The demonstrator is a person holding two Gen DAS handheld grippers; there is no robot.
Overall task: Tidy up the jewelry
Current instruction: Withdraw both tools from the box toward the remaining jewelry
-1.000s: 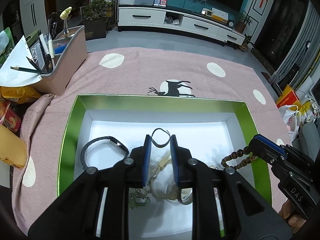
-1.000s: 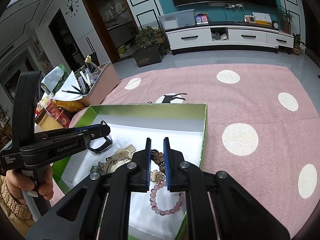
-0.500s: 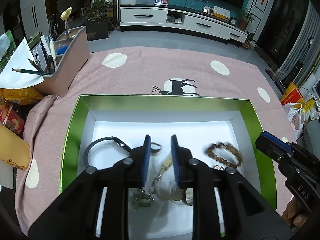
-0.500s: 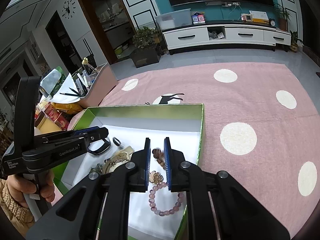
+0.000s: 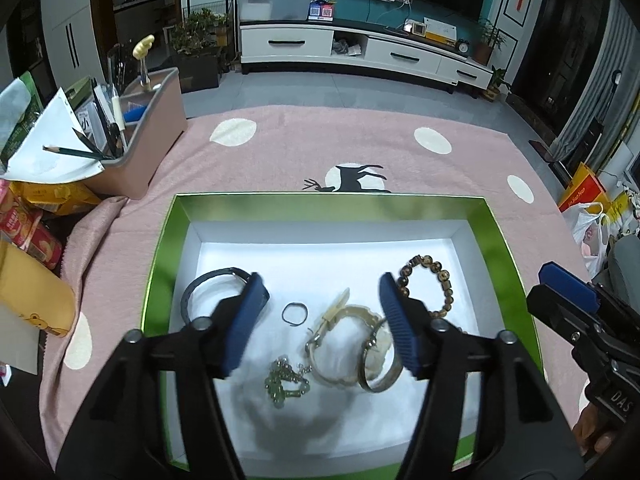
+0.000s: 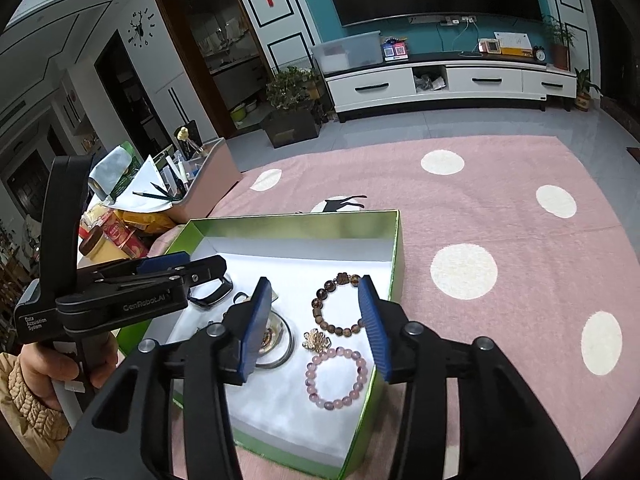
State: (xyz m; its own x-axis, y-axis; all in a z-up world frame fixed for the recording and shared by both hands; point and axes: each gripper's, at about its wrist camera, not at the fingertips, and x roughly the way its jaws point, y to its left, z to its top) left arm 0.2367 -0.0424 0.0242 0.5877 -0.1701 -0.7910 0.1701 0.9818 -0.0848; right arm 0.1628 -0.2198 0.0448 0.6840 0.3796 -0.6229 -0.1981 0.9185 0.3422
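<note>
Jewelry all lying loose on the white floor of the green-rimmed rectangular box (image 5: 160, 256), nothing gripped. Small dark thin ring (image 5: 295, 313) sits between the blue pads of the left gripper (image 5: 322, 306), untouched; jaws have just been opening, now spread wide. Cream-and-gold bangle watch (image 5: 344, 344) just right of the ring, green bead chain (image 5: 285, 383) nearer the camera, black band (image 5: 208, 286) beside the left pad. Brown beaded bracelet (image 6: 338, 307) lies between the right gripper (image 6: 316, 306) pads, clear of both; those jaws also just opened, released. Pink bead bracelet (image 6: 335, 378) and gold flower brooch (image 6: 317, 340) closer in. Box rests on pink dotted cloth (image 6: 500, 216). Pink desk organizer (image 5: 140, 136) off the box's far left corner.
</note>
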